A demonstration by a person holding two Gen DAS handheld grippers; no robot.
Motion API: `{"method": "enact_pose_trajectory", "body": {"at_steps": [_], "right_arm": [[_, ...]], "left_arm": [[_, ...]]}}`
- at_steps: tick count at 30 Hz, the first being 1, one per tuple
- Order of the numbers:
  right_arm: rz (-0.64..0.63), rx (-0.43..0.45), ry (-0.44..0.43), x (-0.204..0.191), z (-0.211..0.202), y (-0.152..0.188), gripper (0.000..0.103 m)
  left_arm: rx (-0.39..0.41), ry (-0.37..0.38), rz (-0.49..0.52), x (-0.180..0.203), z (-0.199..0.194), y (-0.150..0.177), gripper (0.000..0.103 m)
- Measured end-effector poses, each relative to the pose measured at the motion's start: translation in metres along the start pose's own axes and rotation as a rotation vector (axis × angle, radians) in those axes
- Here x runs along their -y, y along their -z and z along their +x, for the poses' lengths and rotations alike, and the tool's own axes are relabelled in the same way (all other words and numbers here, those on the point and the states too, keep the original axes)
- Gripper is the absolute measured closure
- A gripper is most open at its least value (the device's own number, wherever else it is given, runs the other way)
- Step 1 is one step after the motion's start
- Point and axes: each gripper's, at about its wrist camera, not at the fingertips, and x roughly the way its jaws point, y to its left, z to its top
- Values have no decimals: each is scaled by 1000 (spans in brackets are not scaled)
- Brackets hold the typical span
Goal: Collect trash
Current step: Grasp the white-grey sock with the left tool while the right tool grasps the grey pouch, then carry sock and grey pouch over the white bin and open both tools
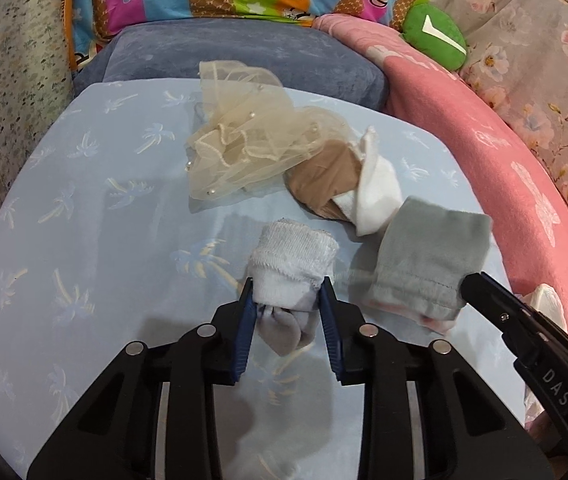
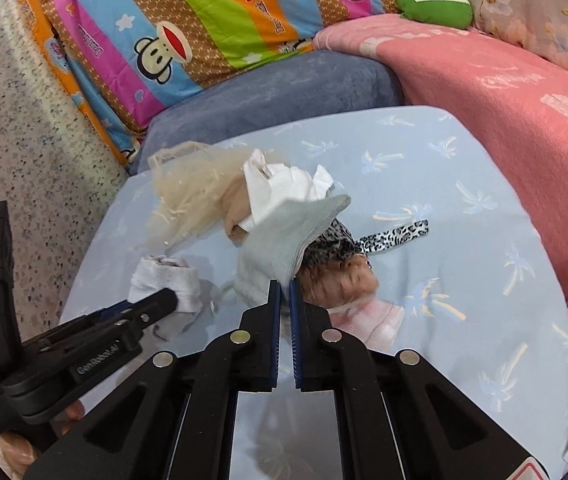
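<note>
Gripping white sock [image 1: 292,268] in my left gripper [image 1: 286,294], jaws pinching its bunched end above blue bed sheet [image 1: 84,240]; beige tulle [image 1: 240,148] beyond. Right wrist view: my right gripper [image 2: 284,292], jaws nearly closed on grey cloth [image 2: 284,236], lifted over leopard-print fabric [image 2: 388,236].

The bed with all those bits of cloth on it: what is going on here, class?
A person works with two handheld grippers over a pale blue sheet. The left gripper is shut on a white sock. The right gripper is shut on a grey cloth and holds it up off the sheet. A beige tulle piece, a tan stocking and a leopard-print strip lie uncollected.
</note>
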Motion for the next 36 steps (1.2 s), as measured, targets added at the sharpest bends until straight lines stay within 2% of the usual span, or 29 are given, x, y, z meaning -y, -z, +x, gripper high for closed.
{"method": "enact_pose_trajectory", "body": {"at_steps": [9, 17, 27, 36], "right_arm": [[7, 111, -17, 7, -69, -6, 100], [38, 200, 13, 36, -125, -6, 100], [131, 281, 74, 106, -182, 8, 100], [224, 325, 156, 176, -223, 33, 100]], "left_arm": [[61, 35, 72, 41, -33, 4, 73], [88, 69, 160, 89, -50, 16, 73], [101, 123, 294, 160, -59, 31, 73], [70, 191, 416, 229, -51, 56, 73]]}}
